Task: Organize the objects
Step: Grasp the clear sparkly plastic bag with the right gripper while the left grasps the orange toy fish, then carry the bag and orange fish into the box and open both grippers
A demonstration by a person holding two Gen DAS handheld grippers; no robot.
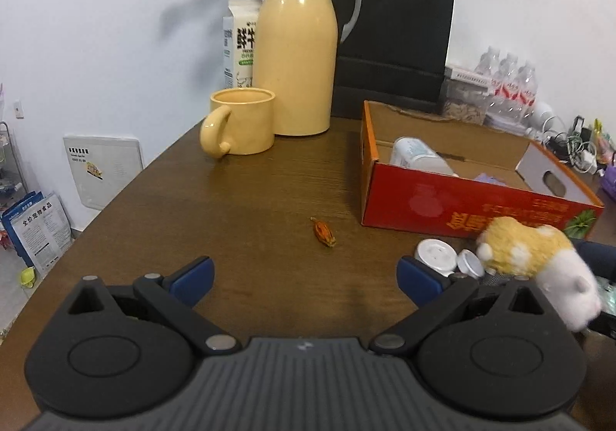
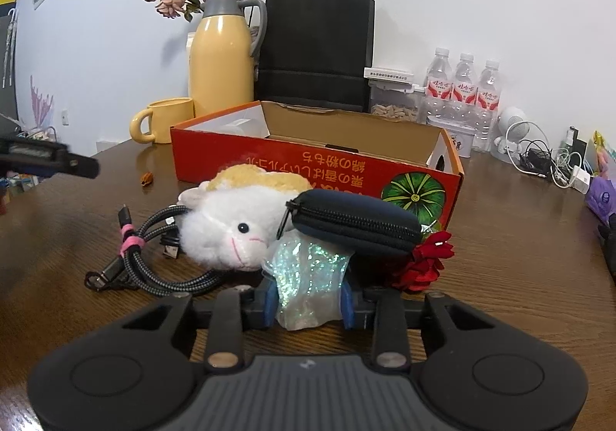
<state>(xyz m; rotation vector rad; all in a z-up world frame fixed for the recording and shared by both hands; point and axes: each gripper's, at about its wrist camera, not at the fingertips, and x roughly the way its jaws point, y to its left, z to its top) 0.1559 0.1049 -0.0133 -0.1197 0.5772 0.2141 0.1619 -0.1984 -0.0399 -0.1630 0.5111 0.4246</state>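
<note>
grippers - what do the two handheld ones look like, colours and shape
Both match: the left gripper and right gripper have a ribbed dark grey centre body, two rounded black housings with circular caps, black linkage bars with silver pivot pins, and blue finger pads. No cables or sleeves show.

Both wrist cameras sit low over the brown wooden surface, facing the white back wall; both see the red cardboard box, the right view nearer its long side
</note>
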